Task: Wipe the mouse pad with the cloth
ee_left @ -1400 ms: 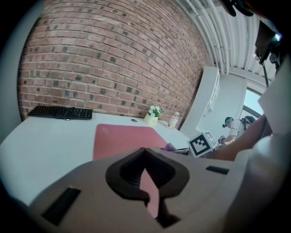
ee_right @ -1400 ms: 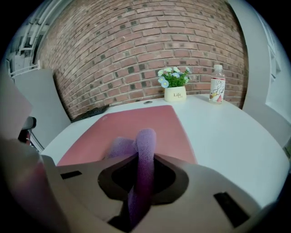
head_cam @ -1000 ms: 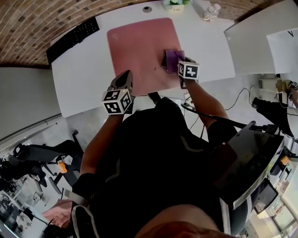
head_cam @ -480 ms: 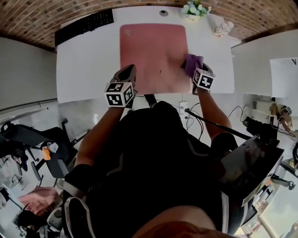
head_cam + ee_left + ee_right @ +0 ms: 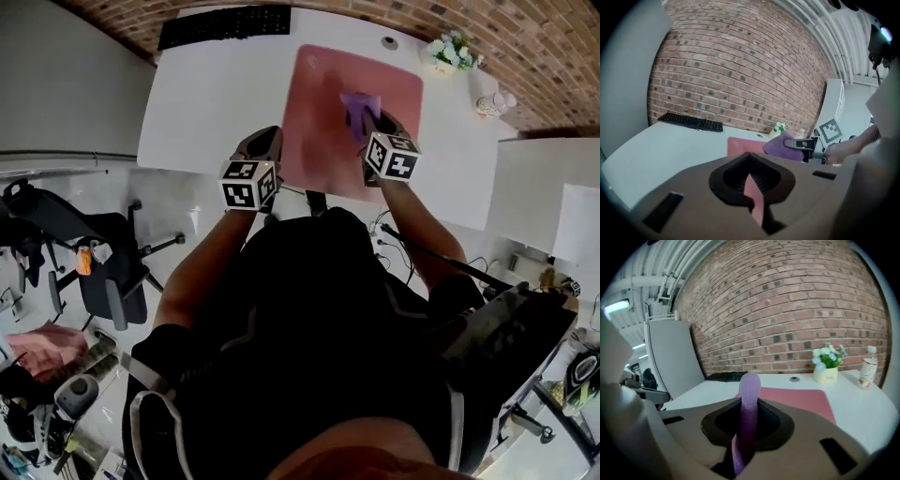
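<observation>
Pot at tabletop rear, white flowers inside. Right tongs clamped on cloth (purple, standing up between the jaws), over right half of pink pad. Left tongs closed, empty, at pad's near left edge, apart from cloth.

Desk bears mouse pad, keyboard, flowers (and bottle).

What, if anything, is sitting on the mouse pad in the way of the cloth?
Nothing visible is. The right gripper holds the cloth over the mouse pad, and the pad's pink surface is bare. The keyboard, flower pot and bottle stand on the table beyond the pad's edges.
</observation>
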The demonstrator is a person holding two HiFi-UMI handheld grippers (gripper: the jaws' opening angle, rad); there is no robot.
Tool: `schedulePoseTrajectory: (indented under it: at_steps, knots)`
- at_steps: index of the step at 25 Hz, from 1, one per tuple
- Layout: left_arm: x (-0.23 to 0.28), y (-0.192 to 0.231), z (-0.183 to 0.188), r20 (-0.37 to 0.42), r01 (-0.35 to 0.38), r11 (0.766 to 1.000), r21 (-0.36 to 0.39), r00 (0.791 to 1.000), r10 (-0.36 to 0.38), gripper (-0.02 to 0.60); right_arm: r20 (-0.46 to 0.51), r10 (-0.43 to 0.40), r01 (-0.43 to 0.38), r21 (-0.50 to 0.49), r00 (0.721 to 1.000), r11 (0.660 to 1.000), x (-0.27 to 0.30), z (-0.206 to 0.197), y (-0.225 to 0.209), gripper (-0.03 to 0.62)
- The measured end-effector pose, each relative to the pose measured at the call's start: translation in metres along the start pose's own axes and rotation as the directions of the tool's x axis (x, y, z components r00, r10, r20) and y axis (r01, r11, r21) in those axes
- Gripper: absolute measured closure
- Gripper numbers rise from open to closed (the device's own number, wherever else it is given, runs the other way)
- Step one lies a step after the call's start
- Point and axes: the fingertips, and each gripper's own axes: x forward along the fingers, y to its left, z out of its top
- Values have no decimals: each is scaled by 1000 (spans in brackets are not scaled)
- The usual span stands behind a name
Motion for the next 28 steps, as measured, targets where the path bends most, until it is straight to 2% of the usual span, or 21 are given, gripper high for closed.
schedulePoseTrajectory:
  at_steps: [3,6,9,11,15,21,28]
  knots:
    - [-11,21,9,19,-62,998,2,998,62,581,-11,102,-102,9,995,995,42,6,49,534]
    - [-14,29,14,27,-82,997,11,996,82,581,-27,173,-172,47,984,984,71,5,84,534]
    - [-21,37,19,41,-104,995,-12,994,104,581,-60,257,-253,66,965,965,100,-4,121,534]
    - [-25,41,19,36,-119,993,-16,992,119,581,-92,279,-269,104,956,957,121,-15,133,534]
    - [-30,44,13,3,-137,991,-1,991,137,581,-156,225,-205,134,962,969,154,-34,121,534]
    - [-34,47,1,-24,-158,987,-18,987,158,581,-190,145,-118,143,971,983,166,-49,86,534]
    - [-15,31,9,-19,-102,995,-10,995,102,581,-195,62,-30,161,979,986,156,-52,37,534]
